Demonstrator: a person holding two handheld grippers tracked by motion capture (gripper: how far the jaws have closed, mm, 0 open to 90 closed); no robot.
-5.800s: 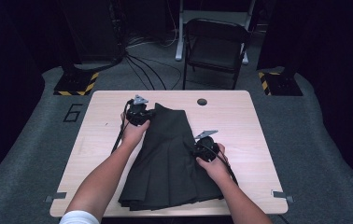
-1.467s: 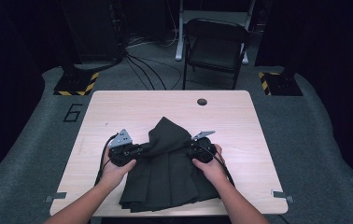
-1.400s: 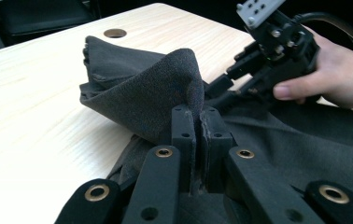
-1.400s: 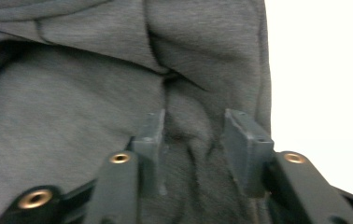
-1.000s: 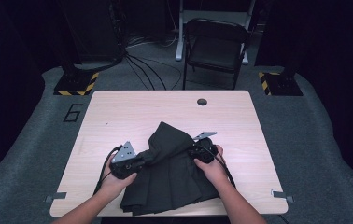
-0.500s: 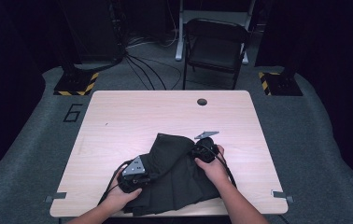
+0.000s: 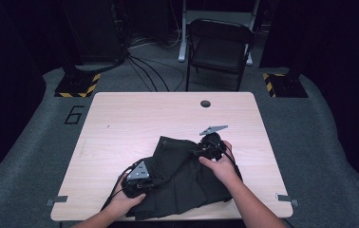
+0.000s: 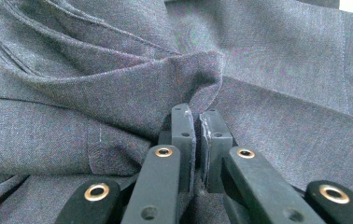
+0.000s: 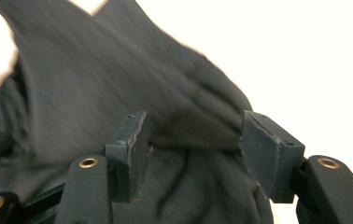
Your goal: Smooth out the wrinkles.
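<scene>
On table (image 7: 120,123): dark garment (image 7: 187,175) bunched; chair (image 7: 220,47) beyond far edge.

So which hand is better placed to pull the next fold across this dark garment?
Probably the left. The left hand-held gripper is shut on a pinch of the dark garment near the table's front edge, while the right hand-held gripper has just been opening, its pads apart with cloth loose between them.

A recording studio (black drapes (image 7: 21,71), floor cables (image 7: 144,66), hazard-taped stands (image 7: 79,85)).
</scene>
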